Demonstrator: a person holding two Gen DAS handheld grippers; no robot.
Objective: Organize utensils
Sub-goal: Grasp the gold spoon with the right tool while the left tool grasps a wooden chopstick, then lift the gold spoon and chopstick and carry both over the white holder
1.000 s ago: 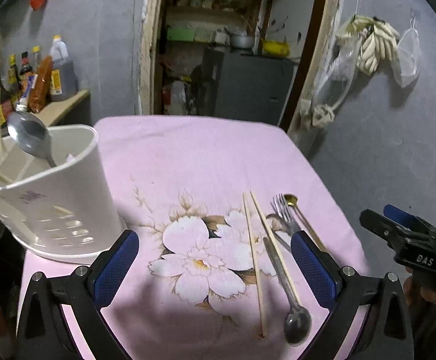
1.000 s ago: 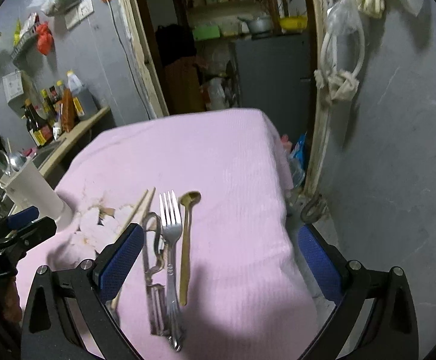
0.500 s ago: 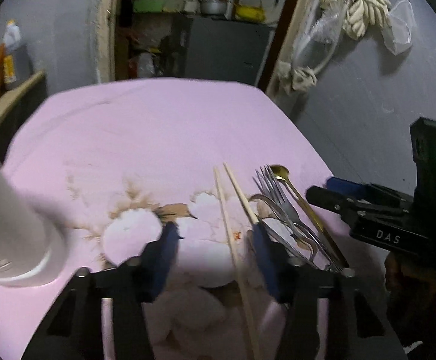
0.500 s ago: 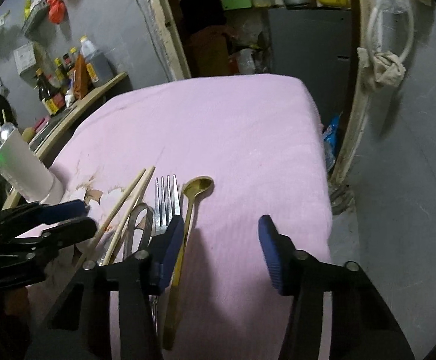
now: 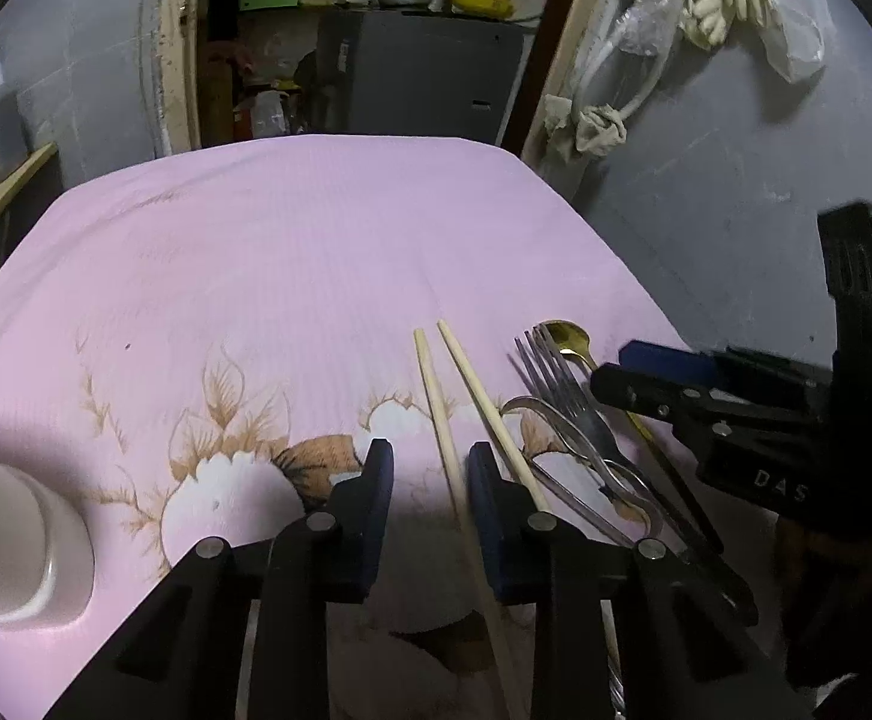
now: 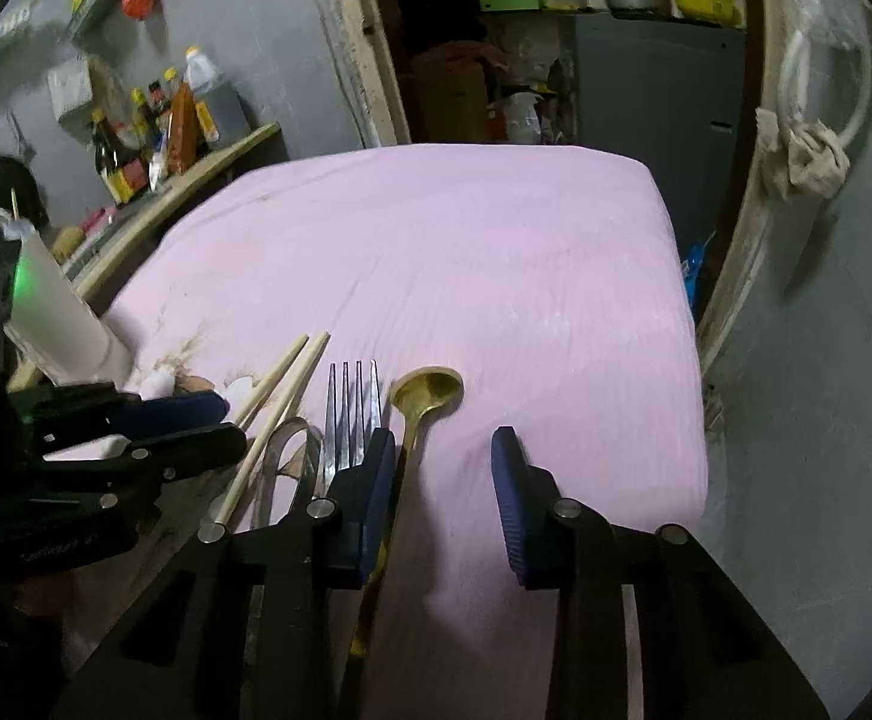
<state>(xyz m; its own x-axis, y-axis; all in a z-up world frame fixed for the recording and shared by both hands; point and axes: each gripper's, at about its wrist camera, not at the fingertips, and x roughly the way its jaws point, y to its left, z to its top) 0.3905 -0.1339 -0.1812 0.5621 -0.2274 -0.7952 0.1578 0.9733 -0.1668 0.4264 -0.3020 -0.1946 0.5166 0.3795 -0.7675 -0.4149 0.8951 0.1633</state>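
Two wooden chopsticks (image 5: 436,396) (image 6: 280,384), a steel fork (image 5: 556,372) (image 6: 352,402), a gold spoon (image 5: 568,336) (image 6: 427,390) and a steel peeler (image 5: 562,438) (image 6: 286,456) lie on the pink cloth (image 5: 292,252) (image 6: 496,276). My left gripper (image 5: 427,480) is low over the cloth, jaws partly closed, with one chopstick running between them. My right gripper (image 6: 442,474) is open, the gold spoon's handle beside its left finger. The white utensil holder (image 5: 10,546) (image 6: 58,312) stands at the left.
A shelf with sauce bottles (image 6: 154,126) runs along the left wall. A doorway with a grey cabinet (image 5: 418,78) lies beyond the table's far edge. The table's right edge drops beside a grey wall (image 6: 826,360).
Both grippers have dropped toward the utensils and narrowed their jaws. The left one swung right from the holder to the chopsticks; the right one moved over the gold spoon.
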